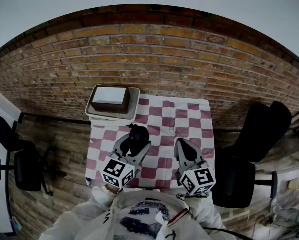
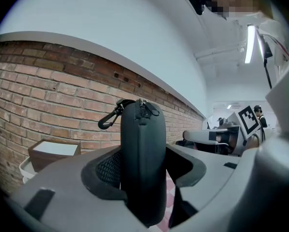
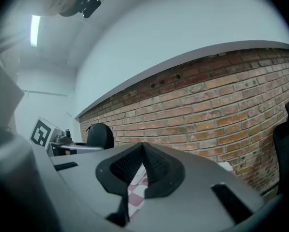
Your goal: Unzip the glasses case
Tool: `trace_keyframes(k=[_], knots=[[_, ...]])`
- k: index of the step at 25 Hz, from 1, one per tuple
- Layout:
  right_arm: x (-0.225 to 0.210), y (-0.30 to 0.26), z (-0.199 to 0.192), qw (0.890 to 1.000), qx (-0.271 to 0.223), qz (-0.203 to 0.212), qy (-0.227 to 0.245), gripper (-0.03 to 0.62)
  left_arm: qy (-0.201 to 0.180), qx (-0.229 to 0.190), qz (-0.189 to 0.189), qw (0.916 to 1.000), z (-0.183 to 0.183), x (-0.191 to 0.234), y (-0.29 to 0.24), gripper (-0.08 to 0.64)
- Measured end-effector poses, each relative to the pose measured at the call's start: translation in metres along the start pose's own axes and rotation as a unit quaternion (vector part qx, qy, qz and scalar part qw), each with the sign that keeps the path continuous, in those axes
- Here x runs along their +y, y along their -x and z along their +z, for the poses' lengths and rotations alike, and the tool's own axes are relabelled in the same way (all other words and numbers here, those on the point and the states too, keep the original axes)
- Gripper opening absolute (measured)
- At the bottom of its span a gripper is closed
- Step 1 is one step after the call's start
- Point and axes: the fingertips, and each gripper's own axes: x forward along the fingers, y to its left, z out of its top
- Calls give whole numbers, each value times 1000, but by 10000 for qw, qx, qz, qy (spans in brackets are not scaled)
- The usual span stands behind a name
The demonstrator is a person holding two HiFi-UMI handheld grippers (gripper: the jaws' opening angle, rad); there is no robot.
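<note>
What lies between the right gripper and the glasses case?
Only bare checked tablecloth, in the head view: nothing stands between the glasses case and the shut right gripper.

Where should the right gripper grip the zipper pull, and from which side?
Pinch the zipper pull at the free end of the glasses case, past the left gripper. Come from the right, probably: the clip hangs on its left.
</note>
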Motion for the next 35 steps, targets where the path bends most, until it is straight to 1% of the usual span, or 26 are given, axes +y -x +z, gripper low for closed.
trace_keyframes(k=[5,12,19,25,35], knots=[[5,-3,-2,10000,-36,-20,-82,15,-90,-48,134,9999,3,1,-2,249],[9,-13,-2,10000,4,18,-36,14,-22,-84,285,9996,7,10,-3,249],[-1,-18,-6,10000,65,-29,-32,14,44,-87,427,9990,4,21,-6,249],[3,-25,-6,9999,157,-36,-57,12,66,-26,433,9990,8,27,-8,249],[7,-20,-16,9996,264,-11,-60,12,21,22,354,9994,3,15,-11,249]])
